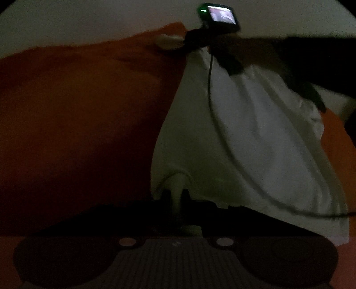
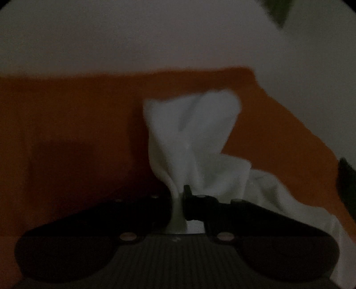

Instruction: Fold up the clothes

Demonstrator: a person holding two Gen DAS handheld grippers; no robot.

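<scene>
the white, soft cotton garment (image 1: 255, 137) hangs stretched between the two grippers above the orange cloth-covered surface (image 1: 77, 124), with most of its body sagging just over that surface. seen from the left wrist, the garment's long axis runs from the near corner at the left gripper (image 1: 176, 200) up and away to the far corner at the right gripper (image 1: 178, 41), so it points away toward the pale wall (image 1: 89, 24) behind the orange surface. the left gripper's jaws stand narrow, pinched on a thin bunch of white fabric. in the right wrist view the right gripper (image 2: 178, 200) is likewise nipped tight on a gathered fold, and the free corner of the garment (image 2: 195, 124) stands up past the jaws over the orange surface. holding two corners this way looks meant to spread the cloth taut and flat, so one edge can be carried over to meet another; that is a judgement. a thin dark cable (image 1: 213, 115) droops across the garment from the right gripper, whose small lit screen (image 1: 222, 14) shows above the orange surface's far edge. the scene is dim, so seams and sleeves cannot be told.
</scene>
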